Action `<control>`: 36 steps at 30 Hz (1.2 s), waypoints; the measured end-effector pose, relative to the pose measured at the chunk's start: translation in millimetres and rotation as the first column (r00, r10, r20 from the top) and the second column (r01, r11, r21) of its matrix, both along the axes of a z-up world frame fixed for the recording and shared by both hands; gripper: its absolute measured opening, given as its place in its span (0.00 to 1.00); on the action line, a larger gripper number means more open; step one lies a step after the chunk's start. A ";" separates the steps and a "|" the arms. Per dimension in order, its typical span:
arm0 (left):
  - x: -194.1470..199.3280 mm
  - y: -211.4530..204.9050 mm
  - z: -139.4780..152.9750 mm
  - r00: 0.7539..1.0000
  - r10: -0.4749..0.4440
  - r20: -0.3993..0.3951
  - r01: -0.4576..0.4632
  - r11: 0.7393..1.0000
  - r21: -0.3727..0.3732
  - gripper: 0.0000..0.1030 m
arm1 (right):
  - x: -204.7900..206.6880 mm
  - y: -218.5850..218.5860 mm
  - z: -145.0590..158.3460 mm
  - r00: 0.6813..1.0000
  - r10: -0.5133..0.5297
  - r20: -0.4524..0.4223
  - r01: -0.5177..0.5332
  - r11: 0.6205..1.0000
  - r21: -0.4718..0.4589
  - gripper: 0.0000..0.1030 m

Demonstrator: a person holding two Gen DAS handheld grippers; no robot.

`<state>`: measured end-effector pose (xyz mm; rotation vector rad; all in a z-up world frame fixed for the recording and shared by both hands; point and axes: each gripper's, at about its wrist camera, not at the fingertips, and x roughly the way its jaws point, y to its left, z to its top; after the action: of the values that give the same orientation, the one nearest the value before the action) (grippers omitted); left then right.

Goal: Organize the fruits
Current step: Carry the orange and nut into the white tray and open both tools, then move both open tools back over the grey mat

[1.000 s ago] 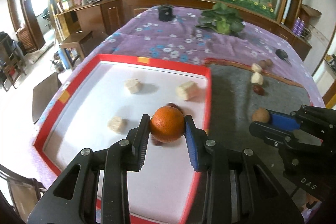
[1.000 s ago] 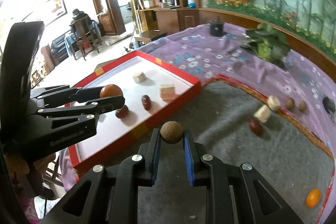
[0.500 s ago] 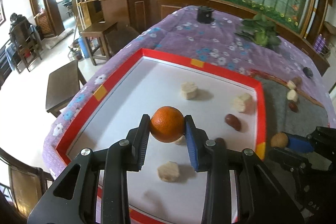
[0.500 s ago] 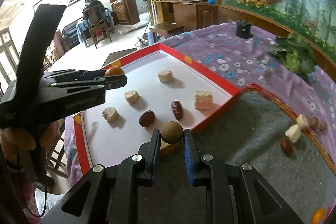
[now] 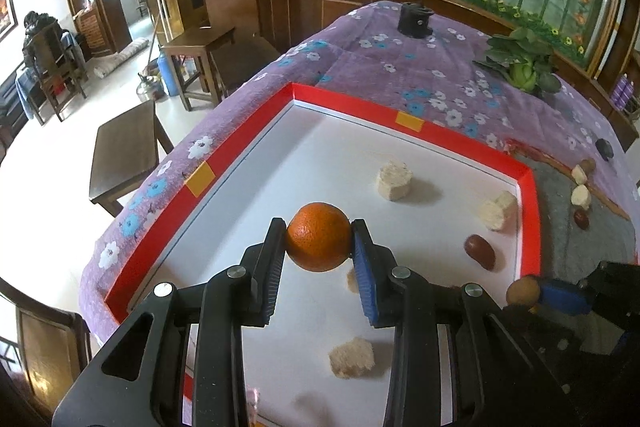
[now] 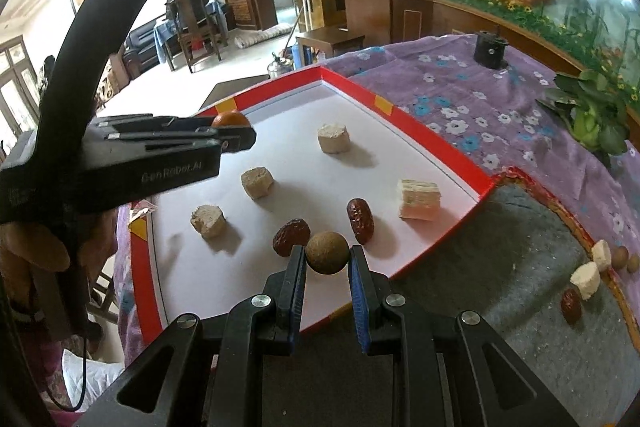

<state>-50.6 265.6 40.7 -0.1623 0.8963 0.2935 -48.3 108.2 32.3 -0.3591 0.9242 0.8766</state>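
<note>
Both grippers shifted over the tray (image 5: pixel 530 211), fingers (image 5: pixel 362 259) hiding a pale chunk (image 5: pixel 352 281).

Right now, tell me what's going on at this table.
A person is sorting fruit with a gripper in each hand. The left gripper is shut on an orange, held above the white floor of the red tray. The right gripper is shut on a small brown fruit near the tray's edge. Four pale chunks and two dates already lie in the tray. More pieces wait on the grey mat.
</note>
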 end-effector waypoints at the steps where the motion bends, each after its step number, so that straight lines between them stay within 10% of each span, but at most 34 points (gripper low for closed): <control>1: 3.1 2.0 -0.4 1.000 0.003 -0.003 -0.003 1.000 0.001 0.31 | 1.7 2.3 -2.0 1.000 0.001 -0.003 -0.001 1.000 -0.007 0.20; 25: 17.9 -0.1 -14.7 0.993 0.072 -0.091 -0.072 0.997 0.002 0.33 | -3.1 -1.5 -3.7 1.000 0.017 0.004 -0.017 1.000 0.006 0.29; 29: 10.3 -8.3 -5.0 0.996 0.077 -0.052 -0.076 0.997 0.028 0.59 | -8.2 -14.1 4.0 1.000 0.003 0.003 -0.003 0.999 0.041 0.30; 36: 2.2 -24.0 16.0 0.998 0.058 0.004 -0.058 0.998 0.036 0.60 | -11.0 -46.8 9.5 0.998 -0.057 0.009 0.057 0.998 0.042 0.35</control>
<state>-48.4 241.5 56.6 -0.1556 0.8839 0.3631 -59.3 61.4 41.8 -0.2996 0.9018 0.8399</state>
